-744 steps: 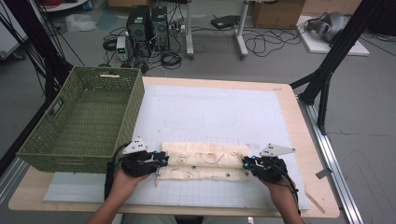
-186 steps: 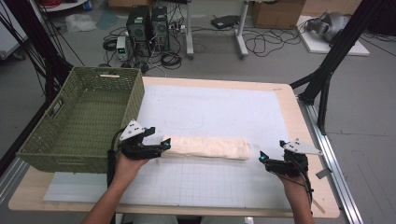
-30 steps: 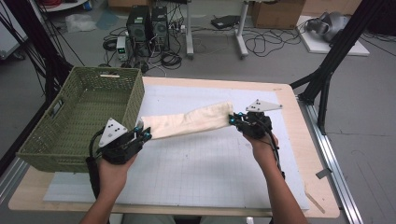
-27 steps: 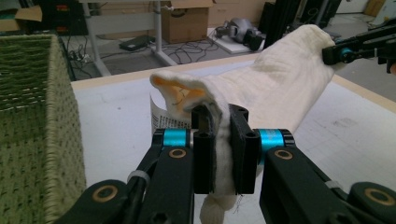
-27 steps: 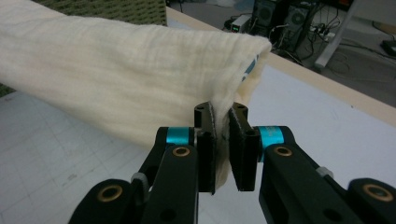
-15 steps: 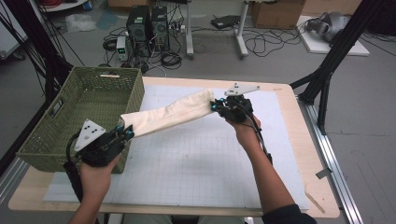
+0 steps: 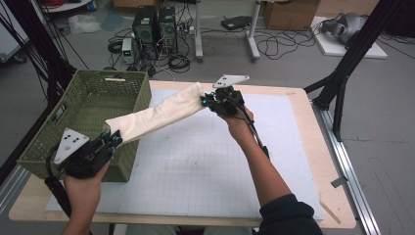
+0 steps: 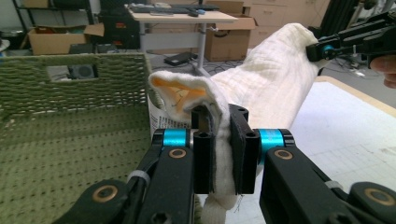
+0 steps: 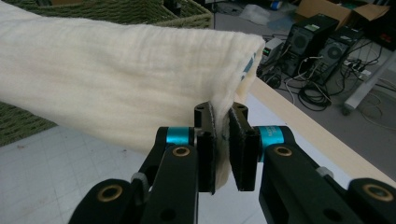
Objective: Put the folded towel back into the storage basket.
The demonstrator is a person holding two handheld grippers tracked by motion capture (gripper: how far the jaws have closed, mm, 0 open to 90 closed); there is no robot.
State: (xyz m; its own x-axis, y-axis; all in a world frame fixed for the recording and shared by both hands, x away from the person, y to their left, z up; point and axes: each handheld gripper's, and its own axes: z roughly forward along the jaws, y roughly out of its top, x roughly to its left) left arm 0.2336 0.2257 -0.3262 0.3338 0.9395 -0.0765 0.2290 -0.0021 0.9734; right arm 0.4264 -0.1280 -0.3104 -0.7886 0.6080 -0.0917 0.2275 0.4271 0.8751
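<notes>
Cloth [image 7: 155, 113], folded into a long cream band, hangs in the air between both grippers, clear of the table [image 7: 313, 161]. In the high view it runs from about 8 o'clock up to 1 o'clock, its lower end over the near right corner of the green basket [image 7: 73, 117] and its upper end above the white mat [image 7: 205, 166].

Left gripper [image 7: 111, 139] sits at 8 o'clock by the basket's near wall, jaws clenched on the cloth's lower end; its own view shows the fabric [image 8: 219, 140] pinched tight between the black pads, with the basket's inside to 9 o'clock.

Right gripper [image 7: 206, 99] is raised at 12 o'clock, also clamped on the cloth; its view shows the folded edge [image 9: 223, 135] squeezed between the pads, the band stretching off toward 10 o'clock.
</notes>
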